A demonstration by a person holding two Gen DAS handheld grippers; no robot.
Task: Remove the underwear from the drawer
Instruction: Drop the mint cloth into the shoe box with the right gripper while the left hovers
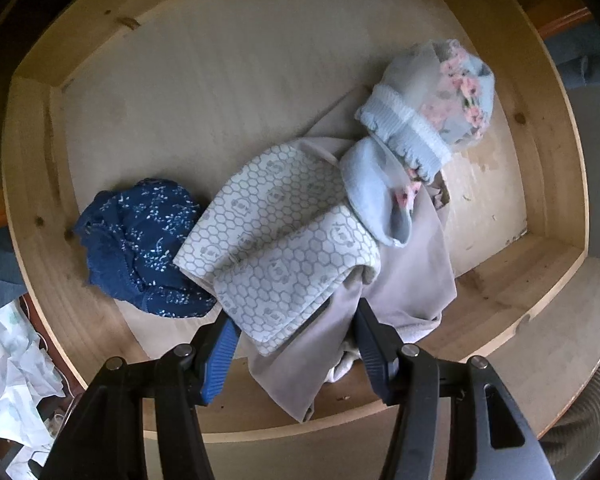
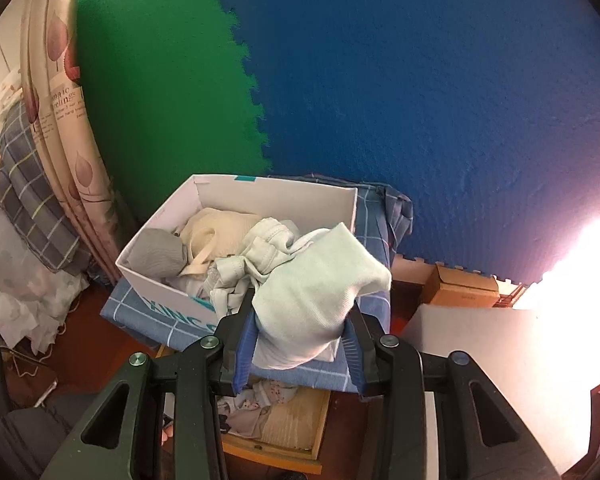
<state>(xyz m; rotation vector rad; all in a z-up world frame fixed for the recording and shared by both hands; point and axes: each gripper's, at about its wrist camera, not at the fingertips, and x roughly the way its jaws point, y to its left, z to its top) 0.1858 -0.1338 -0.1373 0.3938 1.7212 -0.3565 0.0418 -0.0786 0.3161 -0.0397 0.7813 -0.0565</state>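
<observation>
Right gripper [image 2: 300, 344], fingers clamped on pale underwear [image 2: 316, 300], should release above the box [image 2: 160, 276]; left gripper [image 1: 296, 344], fingers apart, hung over the drawer [image 1: 500, 308].

My left wrist camera looks straight down, close, into the wooden drawer [image 1: 100, 312]. My right wrist camera angles downward toward the white box [image 2: 172, 296]; both views share the drawer.

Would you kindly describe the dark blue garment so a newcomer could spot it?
Look inside the open wooden drawer. Among its clothes, the navy underwear lies crumpled by one side wall, beside the honeycomb-patterned cloth. It alone is dark blue, with tiny white sprigs.
</observation>
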